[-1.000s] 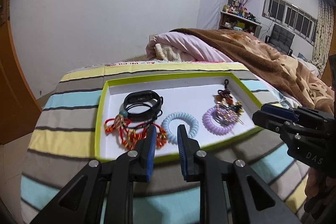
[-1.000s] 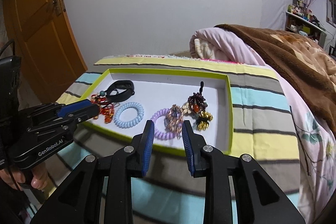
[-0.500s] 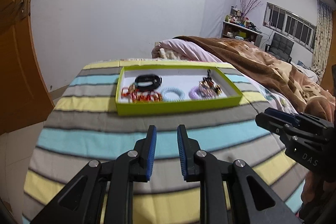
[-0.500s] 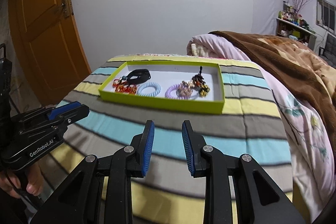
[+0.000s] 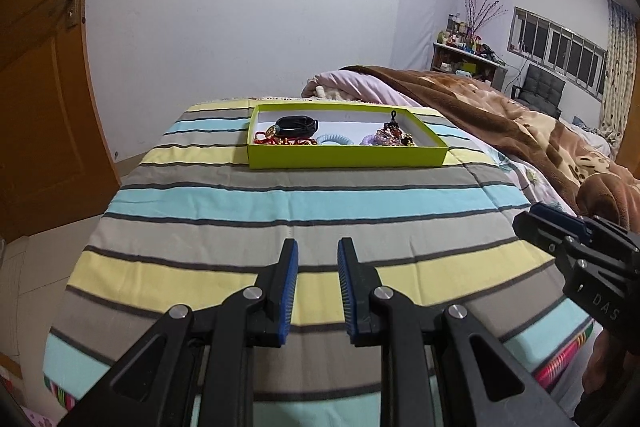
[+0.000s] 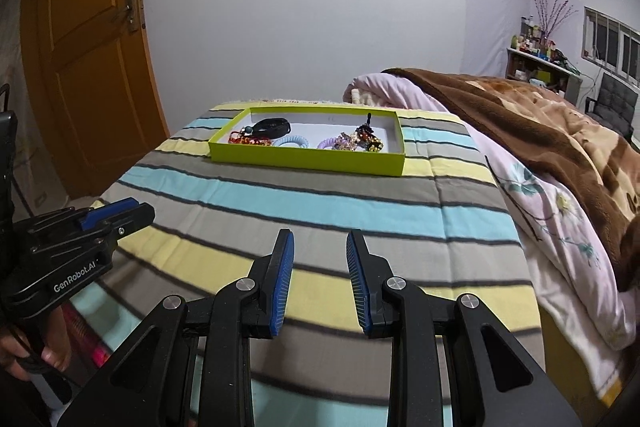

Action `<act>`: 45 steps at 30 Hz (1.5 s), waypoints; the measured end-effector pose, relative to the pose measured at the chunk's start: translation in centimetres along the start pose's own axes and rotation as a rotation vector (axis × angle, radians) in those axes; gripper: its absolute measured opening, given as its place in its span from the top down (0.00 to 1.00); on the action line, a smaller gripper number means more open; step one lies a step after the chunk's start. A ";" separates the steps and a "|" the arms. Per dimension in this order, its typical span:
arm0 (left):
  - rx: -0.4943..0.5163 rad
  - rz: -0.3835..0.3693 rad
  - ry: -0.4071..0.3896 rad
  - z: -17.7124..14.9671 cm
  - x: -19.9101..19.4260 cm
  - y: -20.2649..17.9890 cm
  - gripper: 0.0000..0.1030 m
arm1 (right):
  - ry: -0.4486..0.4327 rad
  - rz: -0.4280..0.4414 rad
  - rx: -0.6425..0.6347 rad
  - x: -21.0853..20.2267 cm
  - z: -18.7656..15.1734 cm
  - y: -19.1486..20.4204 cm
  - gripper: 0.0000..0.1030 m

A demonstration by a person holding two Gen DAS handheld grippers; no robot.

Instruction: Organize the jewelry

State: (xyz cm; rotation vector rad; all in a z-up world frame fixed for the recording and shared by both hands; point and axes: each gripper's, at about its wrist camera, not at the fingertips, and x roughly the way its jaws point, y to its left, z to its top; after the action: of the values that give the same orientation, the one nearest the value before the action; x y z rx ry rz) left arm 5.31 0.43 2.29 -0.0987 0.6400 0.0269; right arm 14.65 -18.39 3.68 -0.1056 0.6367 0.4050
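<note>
Backing off: both my grippers have pulled away from the green tray (image 5: 344,159), which was right under my fingertips a second ago.
Tray: now well apart from me, far across the striped blanket (image 5: 304,195).
Jewelry: red beaded bracelet (image 5: 276,139), black band (image 5: 298,125), blue coil tie (image 5: 335,139), purple coil tie with charms (image 5: 390,137), all inside.
Left gripper (image 5: 318,287): jaws apart, empty.
Right gripper (image 6: 320,279): jaws apart, empty.
Meaning: probably sorting finished.

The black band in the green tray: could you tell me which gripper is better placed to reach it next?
Probably the left gripper. The black band lies at the tray's left end, on its side. The right gripper faces the purple end. Both have empty, open jaws and sit equally far back.
</note>
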 end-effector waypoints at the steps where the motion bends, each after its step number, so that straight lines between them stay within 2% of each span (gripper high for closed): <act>1: 0.001 0.000 -0.001 -0.1 -0.2 -0.1 0.79 | 0.000 0.001 -0.002 -0.3 -0.2 0.2 0.73; 10: 0.022 0.004 -0.008 -0.7 -0.9 -0.8 0.79 | -0.027 -0.015 -0.042 -1.6 -1.1 1.3 0.73; 45: 0.003 0.013 0.000 -1.0 -0.7 -0.8 0.79 | -0.007 -0.015 -0.029 -1.0 -1.3 1.1 0.73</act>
State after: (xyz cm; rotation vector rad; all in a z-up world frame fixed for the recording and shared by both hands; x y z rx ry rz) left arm 4.15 -0.42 1.96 -0.0919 0.6404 0.0383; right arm 12.72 -18.01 3.29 -0.1364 0.6234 0.4000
